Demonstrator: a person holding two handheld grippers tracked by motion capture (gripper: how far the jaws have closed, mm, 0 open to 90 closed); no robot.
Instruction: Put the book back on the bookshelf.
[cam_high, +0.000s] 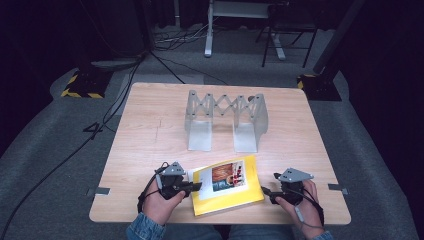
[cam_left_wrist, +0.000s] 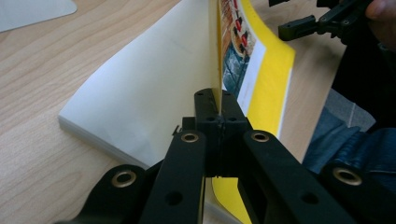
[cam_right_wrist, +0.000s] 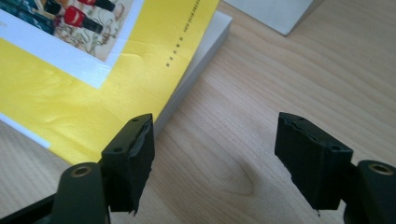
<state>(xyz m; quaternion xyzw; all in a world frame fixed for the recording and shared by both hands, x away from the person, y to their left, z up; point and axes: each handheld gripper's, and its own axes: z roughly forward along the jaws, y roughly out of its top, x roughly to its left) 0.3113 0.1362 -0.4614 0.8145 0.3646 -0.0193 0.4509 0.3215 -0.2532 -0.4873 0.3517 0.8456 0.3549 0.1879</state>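
Left hand-held gripper (cam_left_wrist: 218, 109) clenched on book (cam_high: 227, 186) cover (cam_left_wrist: 217, 56), lifted edge-up. Right hand-held gripper (cam_right_wrist: 215, 158) released beside book. Cover not yet turned over; opening barely begun.

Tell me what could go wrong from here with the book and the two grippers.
The left gripper is shut on just the front cover, lifted off the pages; pulling further could crease or tear it, or drag the whole book across the table. The right gripper is open beside the book's edge, holding nothing, so the book isn't steadied and may slide toward the near table edge.
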